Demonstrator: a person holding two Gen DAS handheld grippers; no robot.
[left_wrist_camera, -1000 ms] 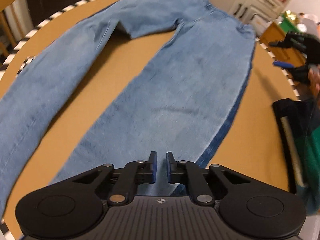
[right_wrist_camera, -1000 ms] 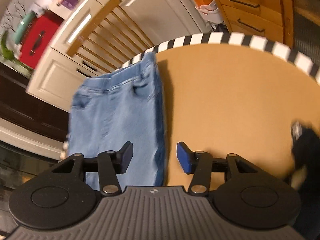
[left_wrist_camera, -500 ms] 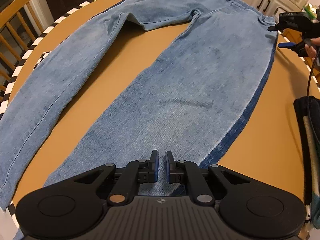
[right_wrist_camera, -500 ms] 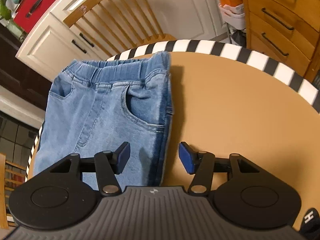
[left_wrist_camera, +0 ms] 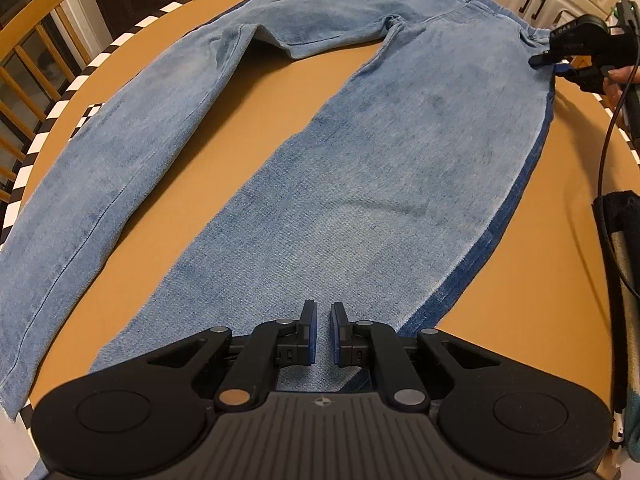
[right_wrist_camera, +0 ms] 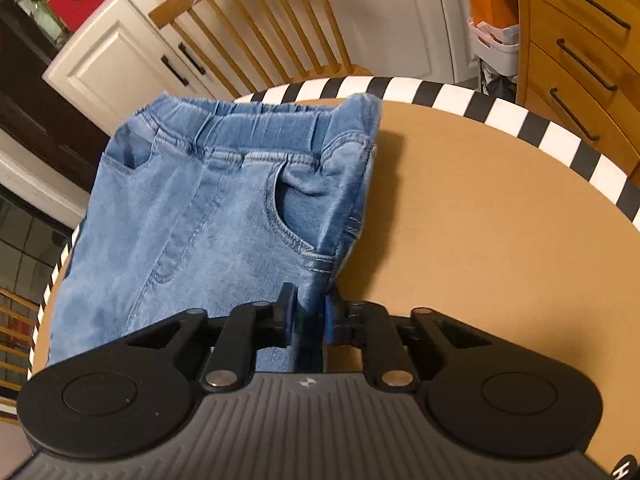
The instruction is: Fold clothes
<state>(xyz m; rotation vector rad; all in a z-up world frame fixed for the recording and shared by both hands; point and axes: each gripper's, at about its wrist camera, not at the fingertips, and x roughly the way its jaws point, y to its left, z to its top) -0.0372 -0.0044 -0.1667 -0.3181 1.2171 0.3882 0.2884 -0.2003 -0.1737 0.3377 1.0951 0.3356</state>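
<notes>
One pair of jeans is spread on the table. Right tongs are closing on the hip edge; left tongs appear clamped on the hem. Bare tabletop is seen rightward.

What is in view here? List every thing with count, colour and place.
jeans: one, light blue, spread flat on the table, legs apart
table: one, round, tan with black-and-white striped rim
dark garment: one, at the table's right edge
chairs: two, wooden, one behind the waistband, one at the left
cabinets: white, behind the chair
drawers: wooden, right background
left gripper: black, shut, at a leg's hem
right gripper: black, jaws closing on the jeans' hip edge
</notes>
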